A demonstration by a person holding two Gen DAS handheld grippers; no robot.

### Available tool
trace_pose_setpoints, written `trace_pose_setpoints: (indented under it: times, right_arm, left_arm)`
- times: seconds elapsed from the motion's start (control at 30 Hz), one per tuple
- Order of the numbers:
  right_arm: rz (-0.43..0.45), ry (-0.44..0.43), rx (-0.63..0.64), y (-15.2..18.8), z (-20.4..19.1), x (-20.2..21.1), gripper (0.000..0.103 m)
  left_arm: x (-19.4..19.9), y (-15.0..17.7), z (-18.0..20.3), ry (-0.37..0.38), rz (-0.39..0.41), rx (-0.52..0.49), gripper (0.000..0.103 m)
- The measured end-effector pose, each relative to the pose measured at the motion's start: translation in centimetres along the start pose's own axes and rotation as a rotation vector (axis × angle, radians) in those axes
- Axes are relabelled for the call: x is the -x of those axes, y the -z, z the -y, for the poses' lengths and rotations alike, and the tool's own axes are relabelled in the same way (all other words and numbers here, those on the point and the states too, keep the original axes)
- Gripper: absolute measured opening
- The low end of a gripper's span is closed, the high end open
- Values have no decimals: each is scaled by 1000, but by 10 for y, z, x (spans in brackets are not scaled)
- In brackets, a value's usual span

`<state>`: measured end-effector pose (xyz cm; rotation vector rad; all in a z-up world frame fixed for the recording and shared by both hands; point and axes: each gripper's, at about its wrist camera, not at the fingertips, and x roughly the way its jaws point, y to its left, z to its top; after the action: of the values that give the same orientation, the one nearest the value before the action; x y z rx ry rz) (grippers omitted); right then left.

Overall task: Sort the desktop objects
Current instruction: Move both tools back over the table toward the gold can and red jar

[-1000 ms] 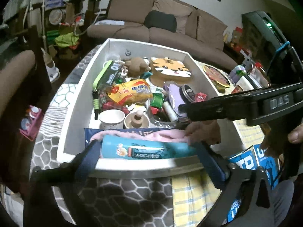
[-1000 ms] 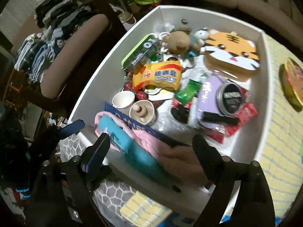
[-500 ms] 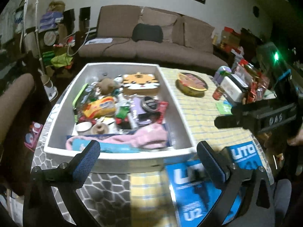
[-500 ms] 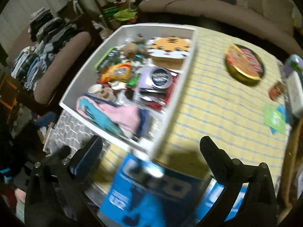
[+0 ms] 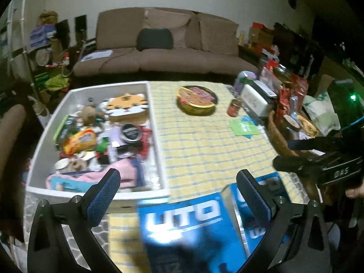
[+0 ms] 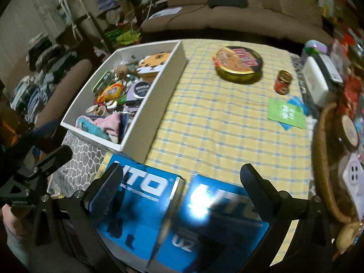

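Grippers hang spread and empty over the near edge of the surface: the left gripper point(image 5: 177, 191) and the right gripper point(image 6: 182, 182) both stand wide with nothing between the pads, above a glossy blue box point(image 6: 182, 216) lying flat at that edge. The step in hand looks like the gap between one deposit and the next pick. Just behind the blue box, along the left edge, sits the white bin point(image 5: 159, 159), already crowded with sorted things: a pink cloth point(image 5: 102, 177) at its near end, a yellow snack bag point(image 5: 79, 138) in the middle, a tiger-face cushion point(image 5: 127, 107) at the far end. Loose items wait on the yellow checked cloth: green cards point(image 6: 286, 113) and a small red jar point(image 6: 283, 83) toward the right edge, a round gold-rimmed tin point(image 6: 238, 64) toward the far edge. A next pick would likely call for a reach across open cloth, then a carry over the bin's tall right wall. A wicker basket point(image 6: 323, 159) and piled packets crowd the right edge beside the cards and jar.
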<state>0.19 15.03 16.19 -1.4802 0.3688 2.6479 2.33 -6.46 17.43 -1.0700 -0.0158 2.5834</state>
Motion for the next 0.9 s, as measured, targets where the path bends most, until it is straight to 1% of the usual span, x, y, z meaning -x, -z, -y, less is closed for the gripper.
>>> trace_pose_setpoints:
  times: [0.07, 0.17, 0.27, 0.37, 0.43, 0.53, 0.6, 0.7, 0.8, 0.9]
  right_arm:
    - [15, -6, -12, 2, 24, 19, 103]
    - [65, 47, -38, 2, 63, 49, 103]
    - [116, 23, -112, 0, 103, 71, 103]
    - [138, -11, -173, -1, 136, 75, 103]
    - [139, -24, -197, -5, 153, 71, 103]
    - [135, -49, -220, -15, 175, 59, 103]
    - [129, -46, -220, -25, 183, 48, 101]
    - [121, -29, -203, -49, 193, 29, 100]
    - [108, -18, -191, -78, 202, 3, 100]
    - [89, -4, -195, -105, 211, -25, 100]
  left_arm:
    - [-5, -5, 10, 43, -4, 0, 103]
    - [-17, -13, 26, 74, -8, -4, 103]
    - [-35, -19, 43, 85, -26, -14, 103]
    - [-56, -27, 60, 114, -53, -23, 103]
    - [-73, -34, 73, 119, -72, -47, 103]
    - [-93, -45, 89, 124, -80, -67, 103]
    - [-107, -51, 97, 145, -82, -67, 103]
    - [-138, -64, 110, 174, -86, -78, 103]
    - [-170, -73, 122, 174, -109, -102, 103]
    - [-207, -84, 128, 175, -139, -99, 103]
